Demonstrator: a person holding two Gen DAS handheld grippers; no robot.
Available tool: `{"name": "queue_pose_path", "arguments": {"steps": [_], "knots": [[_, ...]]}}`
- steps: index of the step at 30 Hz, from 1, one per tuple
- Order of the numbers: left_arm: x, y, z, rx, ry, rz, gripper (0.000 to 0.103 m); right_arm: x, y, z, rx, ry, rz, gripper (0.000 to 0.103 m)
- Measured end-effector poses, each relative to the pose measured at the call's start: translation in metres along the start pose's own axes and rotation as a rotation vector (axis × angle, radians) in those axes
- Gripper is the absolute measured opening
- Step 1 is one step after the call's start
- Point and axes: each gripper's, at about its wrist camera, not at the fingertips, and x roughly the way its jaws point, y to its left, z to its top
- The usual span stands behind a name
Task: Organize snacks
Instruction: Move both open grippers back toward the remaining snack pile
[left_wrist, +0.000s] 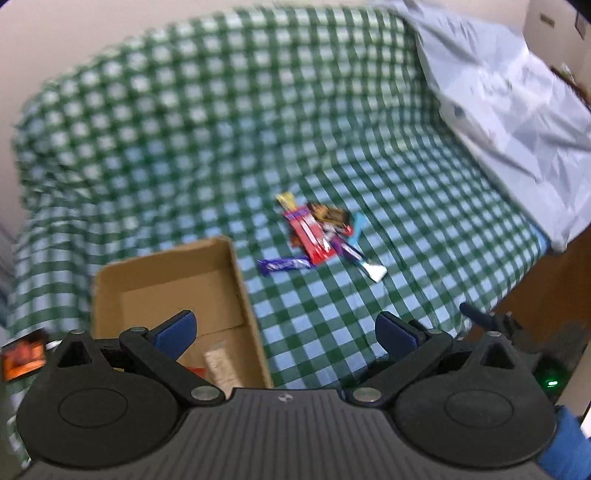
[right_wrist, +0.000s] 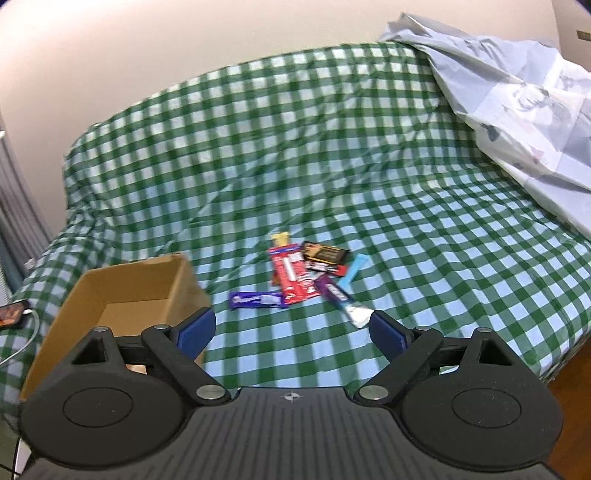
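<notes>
Checked bedcover (right_wrist: 332, 147): red snack bar (right_wrist: 293, 278) lies lengthwise away; both grippers spread, empty.

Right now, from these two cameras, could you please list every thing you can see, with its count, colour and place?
Cardboard box: one, brown, open, on the cloth at left; in the left wrist view a pale packet lies inside.
Snack pile: several wrappers overlapping, centre of cloth.
Red pack: one, largest in the pile.
Purple bar: one, beside the pile, toward the box.
Dark packet: one, brown-black, far side of the pile.
Light blue stick: one, right edge of the pile.
Checked cloth: one, green and white, covering the surface.
Pale sheet: one, crumpled, far right.
Phone: one, with white cable, left edge.
Left gripper: black, blue pads, open, empty.
Right gripper: same, open, empty.
</notes>
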Motion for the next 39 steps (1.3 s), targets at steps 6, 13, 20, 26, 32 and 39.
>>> {"name": "queue_pose_path", "arguments": {"steps": [6, 13, 20, 26, 32, 39], "knots": [[0.138, -0.017, 0.031, 0.104, 0.081, 0.05, 0.103, 0.051, -0.034, 0.006, -0.011, 0.04, -0.022, 0.093], [0.264, -0.015, 0.054, 0.11, 0.184, 0.042, 0.103, 0.127, -0.07, 0.007, -0.033, 0.128, -0.038, 0.093], [0.345, -0.019, 0.066, 0.217, 0.235, 0.092, 0.103, 0.203, -0.085, 0.009, -0.072, 0.185, -0.032, 0.093], [0.397, -0.019, 0.067, 0.292, 0.3, 0.117, 0.103, 0.263, -0.087, 0.01, -0.127, 0.229, -0.021, 0.093], [0.436, -0.017, 0.065, 0.352, 0.353, 0.119, 0.103, 0.305, -0.088, 0.009, -0.163, 0.253, -0.027, 0.093], [0.463, -0.012, 0.063, 0.354, 0.411, 0.123, 0.103, 0.339, -0.089, -0.005, -0.196, 0.294, -0.044, 0.099]]}}
